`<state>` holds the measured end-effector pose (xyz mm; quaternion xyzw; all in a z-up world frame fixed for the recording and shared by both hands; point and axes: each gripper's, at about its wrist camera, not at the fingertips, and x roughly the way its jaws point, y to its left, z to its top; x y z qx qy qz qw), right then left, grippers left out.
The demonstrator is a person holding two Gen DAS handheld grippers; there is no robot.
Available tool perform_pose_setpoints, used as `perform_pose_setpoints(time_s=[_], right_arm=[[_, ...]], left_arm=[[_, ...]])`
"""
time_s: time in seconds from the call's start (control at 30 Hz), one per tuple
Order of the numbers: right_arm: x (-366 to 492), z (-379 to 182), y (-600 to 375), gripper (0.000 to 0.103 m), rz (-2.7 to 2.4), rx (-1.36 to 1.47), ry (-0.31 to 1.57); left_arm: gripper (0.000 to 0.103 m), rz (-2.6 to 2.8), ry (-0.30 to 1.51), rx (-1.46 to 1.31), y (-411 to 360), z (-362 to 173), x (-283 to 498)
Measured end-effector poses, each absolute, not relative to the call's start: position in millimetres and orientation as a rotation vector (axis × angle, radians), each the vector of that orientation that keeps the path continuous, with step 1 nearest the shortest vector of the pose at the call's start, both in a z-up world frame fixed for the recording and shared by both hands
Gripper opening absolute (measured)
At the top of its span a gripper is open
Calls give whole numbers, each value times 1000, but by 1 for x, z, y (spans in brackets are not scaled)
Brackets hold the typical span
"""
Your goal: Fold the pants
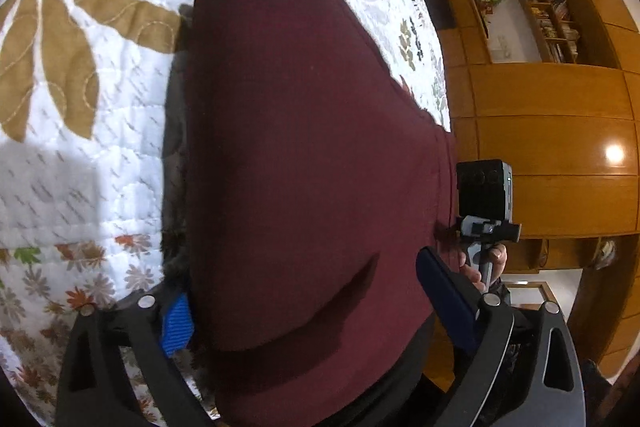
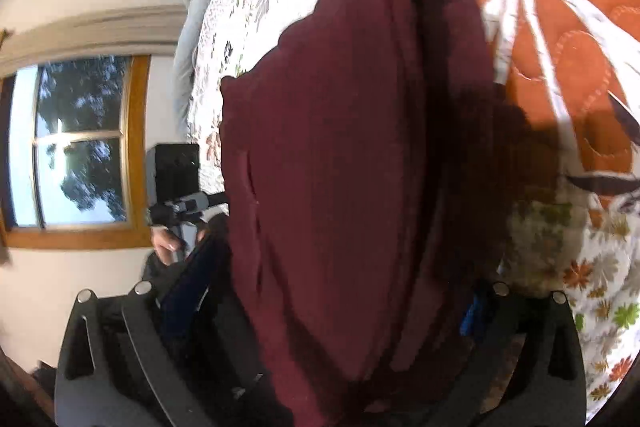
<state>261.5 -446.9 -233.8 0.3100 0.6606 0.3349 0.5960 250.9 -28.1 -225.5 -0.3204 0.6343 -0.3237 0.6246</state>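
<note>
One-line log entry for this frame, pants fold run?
step: fold in progress | left tool: shut on maroon pants | right tool: shut on maroon pants | pants lifted, draped over floral quilt

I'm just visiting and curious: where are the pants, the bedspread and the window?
pants [image 1: 300, 147]: left wrist view, middle of the maroon cloth.
bedspread [image 1: 80, 167]: left wrist view, bare white quilted patch.
window [image 2: 80, 139]: right wrist view, glass pane.
</note>
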Motion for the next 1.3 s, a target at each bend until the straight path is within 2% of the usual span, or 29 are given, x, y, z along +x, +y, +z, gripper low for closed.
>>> perform_pose_setpoints(time_s=[0.1, 0.13, 0.17, 0.2, 0.23, 0.27, 0.33, 0.47, 0.53, 0.87, 1.1, 1.3], right_arm=[[266, -245, -443, 101, 768, 737, 1536], [266, -244, -443, 101, 769, 743, 1540], [266, -242, -443, 97, 768, 742, 1540], [265, -241, -443, 91, 761, 728, 1540], [262, -239, -446, 73, 734, 690, 1543], [261, -239, -449, 60, 721, 681, 1545], [258, -239, -452, 52, 740, 720, 1545], [254, -230, -448, 47, 730, 691, 1508], [253, -226, -447, 46, 728, 680, 1490], [251, -207, -434, 44, 725, 608, 1448], [281, -198, -422, 44, 767, 539, 1397], [382, -196, -348, 44, 807, 516, 1372]], left_arm=[[91, -731, 1453, -743, -27, -229, 252], [84, -727, 1451, -734, -26, -228, 251], [77, -718, 1453, -727, -22, -227, 250], [68, -713, 1455, -726, -19, -228, 250], [60, -712, 1454, -737, -15, -229, 250], [57, -711, 1451, -736, -12, -229, 249], [50, -706, 1439, -729, -14, -227, 246], [41, -702, 1400, -726, -13, -219, 243], [31, -717, 1376, -732, -11, -210, 244], [28, -755, 1309, -729, 0, -182, 252], [28, -729, 1213, -653, 39, -133, 301], [28, -665, 1173, -652, 96, -118, 383]])
